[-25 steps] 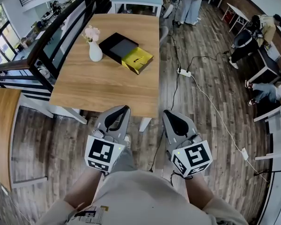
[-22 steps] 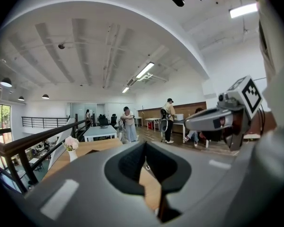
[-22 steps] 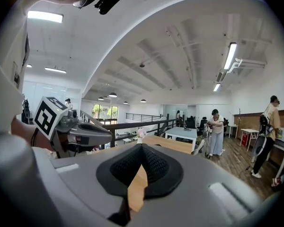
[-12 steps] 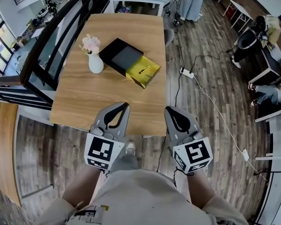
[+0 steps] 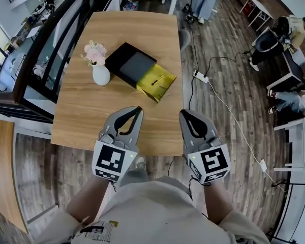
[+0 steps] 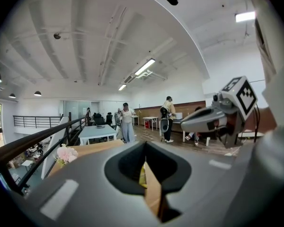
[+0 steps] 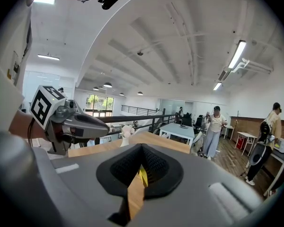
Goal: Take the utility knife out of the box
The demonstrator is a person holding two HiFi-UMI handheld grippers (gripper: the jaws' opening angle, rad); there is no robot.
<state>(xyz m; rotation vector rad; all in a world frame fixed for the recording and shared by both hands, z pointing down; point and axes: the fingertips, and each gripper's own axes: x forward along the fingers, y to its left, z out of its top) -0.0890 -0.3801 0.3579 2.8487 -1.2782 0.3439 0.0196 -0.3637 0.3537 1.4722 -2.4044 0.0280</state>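
Holding both grippers side by side over the near edge of the wooden table (image 5: 86, 121), tips pointing toward the box.

- left gripper (image 5: 136, 109): jaws are sitting together, tips meeting, nothing between them. Its own view is showing only table and a sliver of yellow through the slit.
- right gripper (image 5: 184, 113): jaws are likewise sitting fully closed and gripping nothing.
- black box (image 5: 129, 64): lying flat mid-table, turned diagonally, with its yellow tray (image 5: 160, 85) sticking out on the side nearer the right edge of the table.
- utility knife (image 5: 156, 80): showing as a small dark sliver lying on the yellow tray, in the box. Too small for any detail. Both grippers are sitting well apart from it.
- white vase (image 5: 100, 75) with pink flowers (image 5: 94, 53): standing upright just left of the box, not touching it.

Off the table: a white power strip (image 5: 200, 77) is lying on the plank floor to the right with its cable trailing away. A dark railing (image 5: 46, 39) is running along the left side. People are standing and sitting at the far tables.
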